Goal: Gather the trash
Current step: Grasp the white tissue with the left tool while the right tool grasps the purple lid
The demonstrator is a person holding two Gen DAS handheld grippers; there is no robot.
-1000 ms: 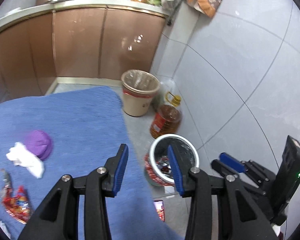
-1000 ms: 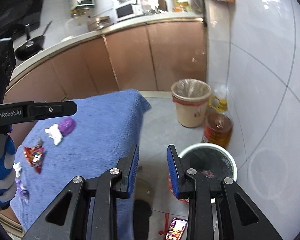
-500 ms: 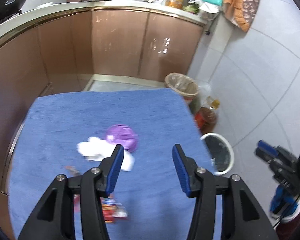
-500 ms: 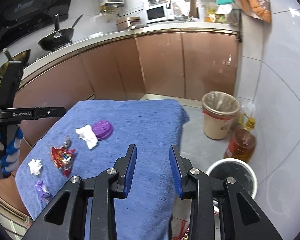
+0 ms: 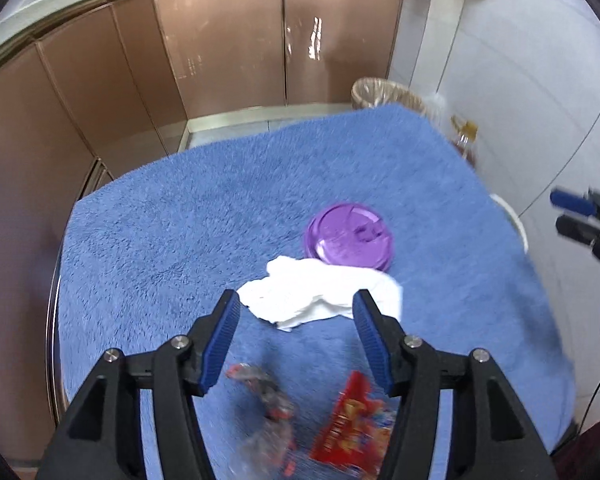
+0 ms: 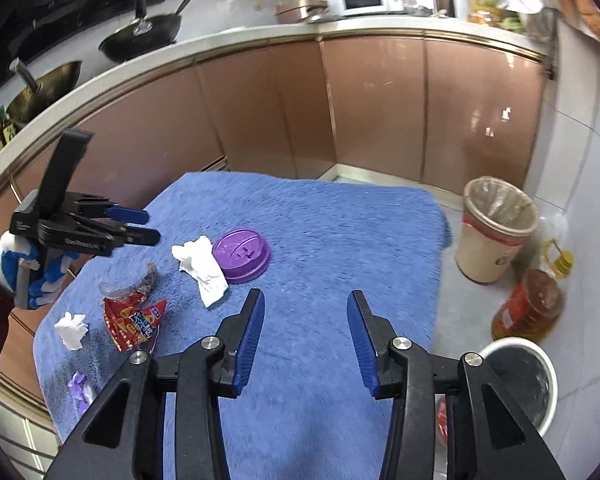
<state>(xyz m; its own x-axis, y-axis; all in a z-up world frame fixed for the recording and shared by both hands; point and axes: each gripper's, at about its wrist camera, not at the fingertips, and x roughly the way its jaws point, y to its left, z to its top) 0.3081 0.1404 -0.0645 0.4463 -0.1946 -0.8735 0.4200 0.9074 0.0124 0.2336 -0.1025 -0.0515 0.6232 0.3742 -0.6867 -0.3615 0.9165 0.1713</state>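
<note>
Hovering wide-open, empty: left gripper (image 5: 296,322) over tissue (image 5: 320,294) | right gripper (image 6: 305,334) likewise, above bare towel (image 6: 340,232)

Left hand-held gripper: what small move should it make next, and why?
Probably lower the left hand-held gripper onto the white tissue and close. Its jaws are open and empty, the tissue lies between them on the blue cloth, beside the purple lid.
</note>
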